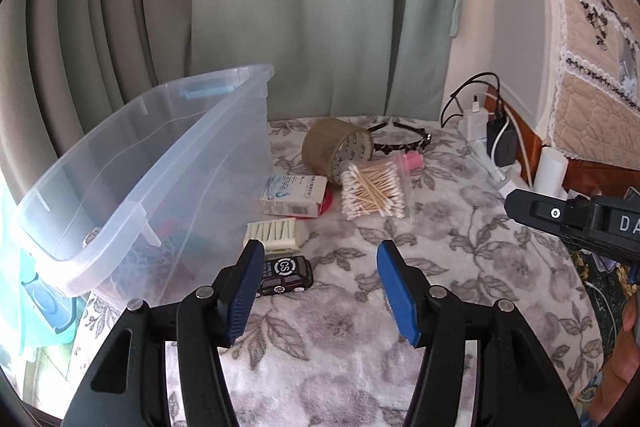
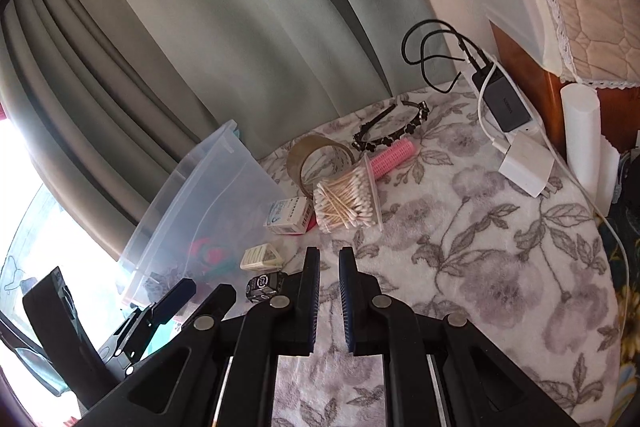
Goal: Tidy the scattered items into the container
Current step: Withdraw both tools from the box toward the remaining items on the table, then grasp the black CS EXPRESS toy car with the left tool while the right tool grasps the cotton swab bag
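Observation:
A clear plastic bin (image 1: 120, 187) stands at the left on a floral blanket; it also shows in the right wrist view (image 2: 192, 211). Beside it lie a small dark toy car (image 1: 286, 275) (image 2: 264, 285), a cream ridged pack (image 1: 274, 234), a white box (image 1: 294, 195), a bag of cotton swabs (image 1: 372, 193) (image 2: 346, 201), a tape roll (image 1: 334, 149), a pink roller (image 2: 394, 153) and a black headband (image 1: 404, 143). My left gripper (image 1: 318, 259) is open and empty, its left finger just in front of the car. My right gripper (image 2: 329, 259) is nearly shut and empty, above the blanket right of the car.
Chargers, a power strip (image 2: 504, 103) and cables lie at the back right by a wooden headboard (image 2: 532, 75). A white cylinder (image 2: 582, 131) stands there. Curtains hang behind the bin. The blanket's edge falls away at right.

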`<state>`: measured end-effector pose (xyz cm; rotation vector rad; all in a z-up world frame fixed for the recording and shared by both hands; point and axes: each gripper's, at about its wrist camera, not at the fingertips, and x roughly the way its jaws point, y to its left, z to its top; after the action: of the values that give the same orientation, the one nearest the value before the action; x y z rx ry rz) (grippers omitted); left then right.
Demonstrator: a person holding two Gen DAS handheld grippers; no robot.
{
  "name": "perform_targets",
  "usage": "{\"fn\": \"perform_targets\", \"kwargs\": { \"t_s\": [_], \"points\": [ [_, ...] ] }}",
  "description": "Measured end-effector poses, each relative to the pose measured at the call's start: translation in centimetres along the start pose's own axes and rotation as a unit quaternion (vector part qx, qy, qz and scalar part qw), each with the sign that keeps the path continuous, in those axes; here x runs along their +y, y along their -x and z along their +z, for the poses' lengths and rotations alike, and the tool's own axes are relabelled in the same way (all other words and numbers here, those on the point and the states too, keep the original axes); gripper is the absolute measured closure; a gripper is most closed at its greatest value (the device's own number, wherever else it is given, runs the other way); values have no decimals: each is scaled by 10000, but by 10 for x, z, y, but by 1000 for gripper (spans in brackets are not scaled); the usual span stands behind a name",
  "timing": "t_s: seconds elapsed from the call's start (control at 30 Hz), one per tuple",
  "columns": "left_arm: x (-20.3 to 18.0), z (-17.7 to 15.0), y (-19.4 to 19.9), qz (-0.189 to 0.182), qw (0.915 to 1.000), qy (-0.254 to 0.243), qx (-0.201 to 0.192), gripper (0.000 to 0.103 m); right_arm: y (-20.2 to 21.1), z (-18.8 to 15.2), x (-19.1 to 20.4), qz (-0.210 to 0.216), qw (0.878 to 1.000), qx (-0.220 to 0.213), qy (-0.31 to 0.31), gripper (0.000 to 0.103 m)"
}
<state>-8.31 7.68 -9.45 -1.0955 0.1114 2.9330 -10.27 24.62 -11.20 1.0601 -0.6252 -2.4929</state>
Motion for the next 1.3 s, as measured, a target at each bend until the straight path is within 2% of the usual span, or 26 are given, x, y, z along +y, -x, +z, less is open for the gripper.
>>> {"fn": "perform_targets", "kwargs": {
  "t_s": [0.1,0.2,0.23,0.43,0.7,0.8,0.93,1.13,1.3],
  "points": [
    [1,-6,-16,153,9995,144,224,43,-15,-4,-6,-87,9998,160,-49,89],
    [-3,-12,-31,326,9989,130,296,43,-27,-7,-13,-95,9994,298,-123,60],
    [-4,-13,-36,404,9985,140,333,43,-30,-8,-15,-98,9994,321,-121,58],
    [0,-17,-65,840,9937,373,640,43,-45,-10,-20,-92,9987,495,-89,54],
    [9,-17,-99,1178,9841,856,1020,43,-70,-12,-28,-194,9968,779,-62,54],
    [11,-17,-109,1365,9805,880,1105,34,-78,-10,-28,-254,9961,847,-3,54],
    [9,-18,-116,1555,9779,836,1122,30,-90,-5,-30,-312,9951,935,73,48],
    [10,-14,-121,1664,9739,1038,1138,27,-107,5,-31,-380,9938,1020,215,45],
    [11,-13,-122,1594,9748,1073,1133,27,-116,23,-30,-453,9939,913,410,44]
  ]
}}
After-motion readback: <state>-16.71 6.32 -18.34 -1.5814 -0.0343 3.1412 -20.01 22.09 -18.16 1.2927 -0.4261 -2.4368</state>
